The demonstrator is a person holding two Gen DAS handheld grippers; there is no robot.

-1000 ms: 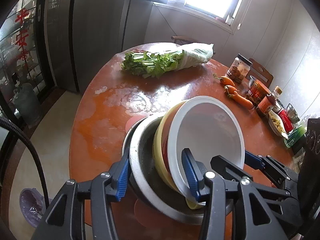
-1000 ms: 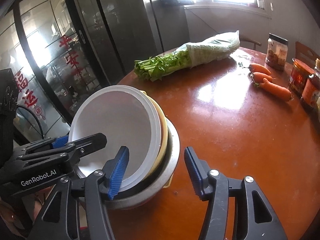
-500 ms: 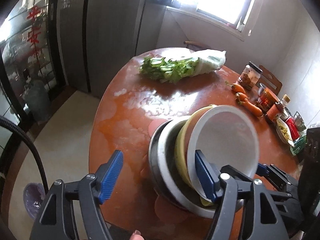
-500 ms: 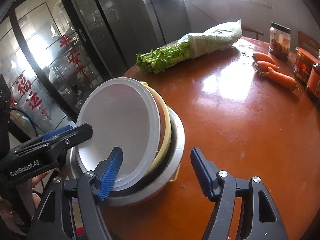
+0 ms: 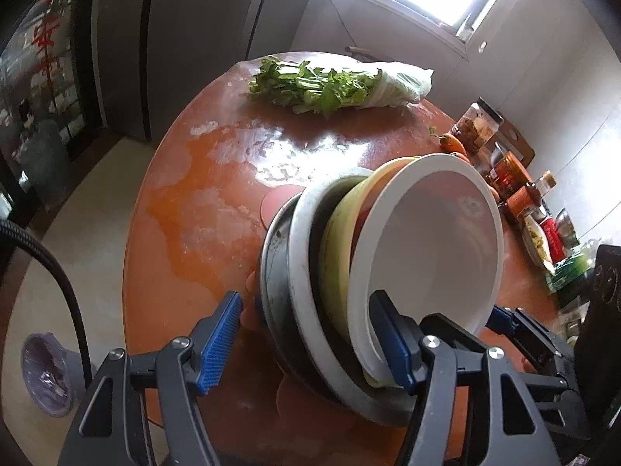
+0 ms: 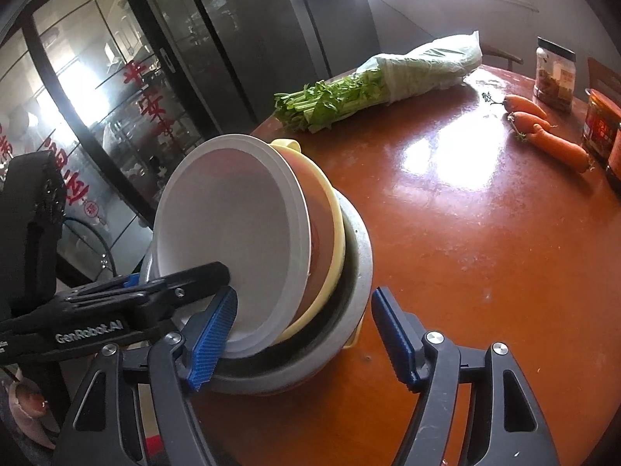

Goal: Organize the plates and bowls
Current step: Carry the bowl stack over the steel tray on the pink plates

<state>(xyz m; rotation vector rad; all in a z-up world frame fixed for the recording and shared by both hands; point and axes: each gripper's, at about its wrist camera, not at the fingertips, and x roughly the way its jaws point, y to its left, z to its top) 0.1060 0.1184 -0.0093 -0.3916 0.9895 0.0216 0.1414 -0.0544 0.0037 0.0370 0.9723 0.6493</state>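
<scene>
A tilted stack of nested dishes rests on the round red-brown table [image 5: 202,209]: a white bowl [image 5: 434,248] on top, a yellow bowl [image 5: 341,233] with an orange inside under it, then a metal basin [image 5: 306,260] and a dark pan [image 5: 273,272]. My left gripper [image 5: 306,345] is open, its fingers straddling the stack's near rims. In the right wrist view the white bowl [image 6: 229,240] leans left over the yellow bowl [image 6: 335,248] and metal basin [image 6: 349,283]. My right gripper [image 6: 302,338] is open around the stack's near edge.
A bag of green celery [image 5: 330,85] lies at the table's far side [image 6: 384,81]. Carrots [image 6: 543,132] and several jars [image 6: 555,73] stand along the right edge. A dark glass door [image 6: 116,89] is to the left. A bin [image 5: 46,372] sits on the floor.
The left gripper's jaws opened from pinching the stack's rims and now sit wide around them. The stack has tilted more upright. The right gripper stayed open, shifting slightly.
</scene>
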